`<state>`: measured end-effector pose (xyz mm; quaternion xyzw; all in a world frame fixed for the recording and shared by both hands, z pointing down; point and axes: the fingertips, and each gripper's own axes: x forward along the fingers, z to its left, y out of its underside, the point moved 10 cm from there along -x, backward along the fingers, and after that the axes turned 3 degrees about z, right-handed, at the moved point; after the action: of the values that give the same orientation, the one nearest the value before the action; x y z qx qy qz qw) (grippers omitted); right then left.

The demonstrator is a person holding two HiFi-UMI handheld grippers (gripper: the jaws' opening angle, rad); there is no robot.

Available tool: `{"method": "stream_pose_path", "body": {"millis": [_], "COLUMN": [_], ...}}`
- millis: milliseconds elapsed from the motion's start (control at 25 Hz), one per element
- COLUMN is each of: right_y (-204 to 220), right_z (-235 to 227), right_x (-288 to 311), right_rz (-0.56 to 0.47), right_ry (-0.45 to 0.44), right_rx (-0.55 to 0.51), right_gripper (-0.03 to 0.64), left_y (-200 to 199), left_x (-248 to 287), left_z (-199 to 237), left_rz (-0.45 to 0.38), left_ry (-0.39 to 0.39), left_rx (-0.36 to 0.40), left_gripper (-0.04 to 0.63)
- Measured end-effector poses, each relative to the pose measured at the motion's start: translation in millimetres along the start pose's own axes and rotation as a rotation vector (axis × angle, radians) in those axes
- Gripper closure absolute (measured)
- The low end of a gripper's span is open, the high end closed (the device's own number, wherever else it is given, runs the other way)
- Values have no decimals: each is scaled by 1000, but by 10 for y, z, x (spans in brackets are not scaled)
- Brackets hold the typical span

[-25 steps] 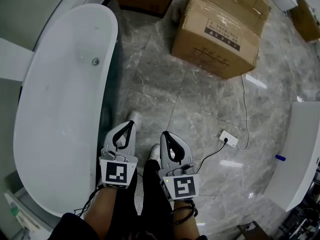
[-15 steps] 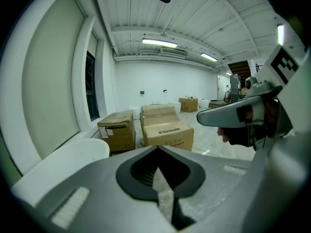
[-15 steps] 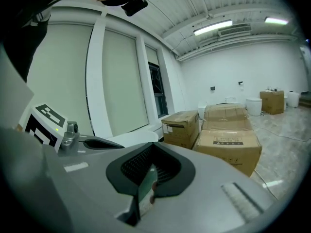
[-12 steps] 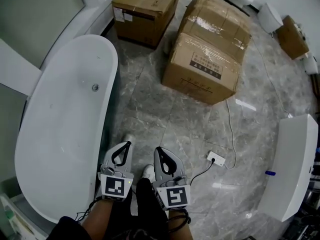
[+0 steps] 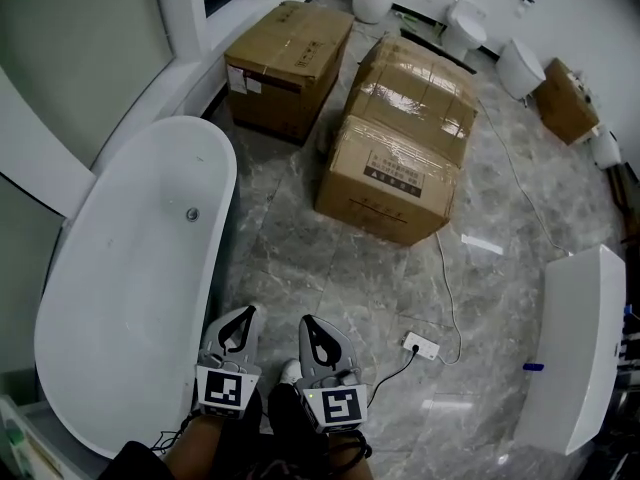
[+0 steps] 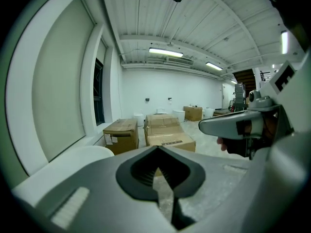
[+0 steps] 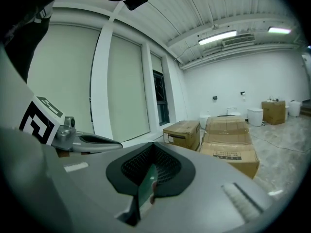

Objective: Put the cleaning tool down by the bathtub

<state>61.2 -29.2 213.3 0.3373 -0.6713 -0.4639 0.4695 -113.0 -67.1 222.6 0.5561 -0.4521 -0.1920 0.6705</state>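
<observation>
Bathtub (image 5: 130, 268) at 9 o'clock: smooth white shell, soft gloss. Floor (image 5: 300, 258): grey veined stone-look tile, polished, throwing back the lights. Boxes (image 5: 395, 168) at 12 o'clock: matt brown cardboard, with shiny clear tape (image 5: 415, 98) on top. My left gripper (image 6: 158, 148) and right gripper (image 7: 153, 147): matt grey plastic, with black ribbed pads (image 6: 138, 171).

Left gripper (image 5: 250, 311) and right gripper (image 5: 304, 320): pale grey shells, black teardrop jaw pads, black-and-white marker cubes (image 5: 335, 405), black cables (image 5: 392, 362), dark trousers (image 5: 290, 430), white shoe (image 5: 290, 371).
</observation>
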Motion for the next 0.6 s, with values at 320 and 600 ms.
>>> {"method": "stream_pose_path", "body": {"millis": [320, 600], "right_y": [-325, -507], "right_z": [55, 87], "right_x": [-163, -348], "right_rz": [-101, -167], "right_ry": [-3, -9], "right_rx": [-22, -22], "right_gripper": [594, 594], "left_y": [-392, -582], "left_x": [-284, -516], "left_z": [86, -34], "left_rz": [-77, -134], "left_ry": [-54, -61], "left_rx": [57, 84], "left_gripper": [595, 595]}}
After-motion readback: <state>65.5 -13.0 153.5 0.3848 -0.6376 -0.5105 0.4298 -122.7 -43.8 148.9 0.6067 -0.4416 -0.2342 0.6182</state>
